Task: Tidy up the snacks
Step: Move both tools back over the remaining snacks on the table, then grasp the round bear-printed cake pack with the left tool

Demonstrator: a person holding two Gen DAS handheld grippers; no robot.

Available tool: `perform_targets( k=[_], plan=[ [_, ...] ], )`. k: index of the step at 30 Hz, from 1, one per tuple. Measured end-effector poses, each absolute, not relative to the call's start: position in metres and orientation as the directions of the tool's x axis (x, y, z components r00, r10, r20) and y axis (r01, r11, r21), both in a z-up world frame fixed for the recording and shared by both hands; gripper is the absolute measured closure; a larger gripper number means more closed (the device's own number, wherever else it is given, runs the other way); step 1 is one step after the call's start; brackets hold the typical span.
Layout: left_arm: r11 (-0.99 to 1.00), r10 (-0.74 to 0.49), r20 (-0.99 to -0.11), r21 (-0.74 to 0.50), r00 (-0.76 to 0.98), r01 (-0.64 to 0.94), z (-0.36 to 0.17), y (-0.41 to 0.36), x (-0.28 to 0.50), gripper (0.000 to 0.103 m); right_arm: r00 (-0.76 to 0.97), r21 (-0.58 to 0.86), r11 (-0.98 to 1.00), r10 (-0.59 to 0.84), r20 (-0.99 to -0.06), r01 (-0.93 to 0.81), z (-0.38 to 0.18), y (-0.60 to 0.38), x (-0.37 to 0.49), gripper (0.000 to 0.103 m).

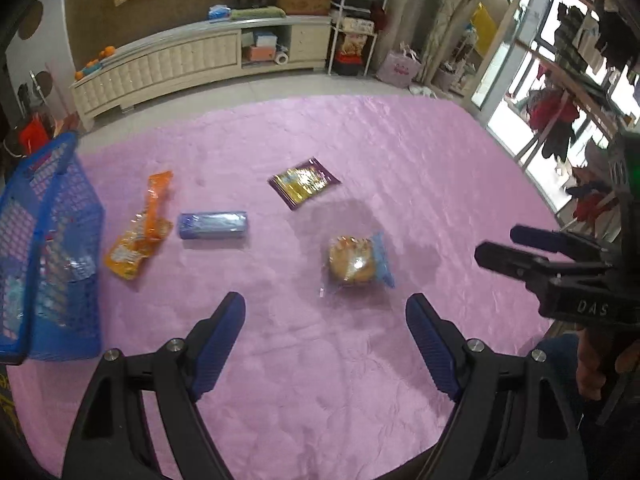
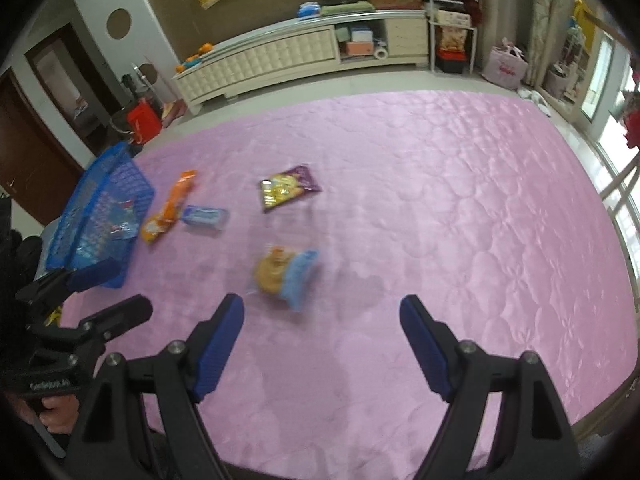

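Four snacks lie on a pink quilt (image 1: 380,140): a round bun in a clear and blue wrapper (image 1: 356,260) (image 2: 284,276), a purple and gold packet (image 1: 304,182) (image 2: 288,188), a pale blue roll pack (image 1: 214,225) (image 2: 204,216) and an orange packet (image 1: 140,232) (image 2: 170,210). A blue mesh basket (image 1: 60,184) (image 2: 108,176) stands at the left with wrapped items inside. My left gripper (image 1: 325,300) (image 2: 132,286) is open and empty, just short of the bun. My right gripper (image 2: 320,302) (image 1: 500,246) is open and empty, to the right of the bun.
The quilt ends at a tiled floor at the back. Beyond it stand a long cream cabinet (image 1: 180,60), a wire shelf rack (image 1: 356,20) and a pink bag (image 1: 400,68). Glass doors (image 1: 520,100) line the right side. A red bag (image 2: 142,120) sits behind the basket.
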State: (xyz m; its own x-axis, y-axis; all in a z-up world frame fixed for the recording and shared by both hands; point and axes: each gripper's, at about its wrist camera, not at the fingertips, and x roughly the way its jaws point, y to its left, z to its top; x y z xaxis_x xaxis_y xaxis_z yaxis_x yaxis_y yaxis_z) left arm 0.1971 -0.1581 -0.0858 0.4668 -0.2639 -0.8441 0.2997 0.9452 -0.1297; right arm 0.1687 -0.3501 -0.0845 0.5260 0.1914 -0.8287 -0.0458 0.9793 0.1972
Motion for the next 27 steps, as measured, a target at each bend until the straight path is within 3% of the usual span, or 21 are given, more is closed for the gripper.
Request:
perform_targets(
  k=[12,27],
  plan=[
    [0.930,-0.243,-0.896,-0.105,0.373,0.352,-0.139,-0.202,0.237,0.022,0.575,0.168,0.986,0.133,-0.807,0.008,-0.125,-0.378,0.177,0.019],
    [0.905,-0.207,-0.932,-0.068,0.296,0.420,-0.187,-0.241,0.280,0.022,0.504,0.161,0.985,0.105,-0.857,0.069,-0.153,-0.397,0.184,0.019]
  ],
)
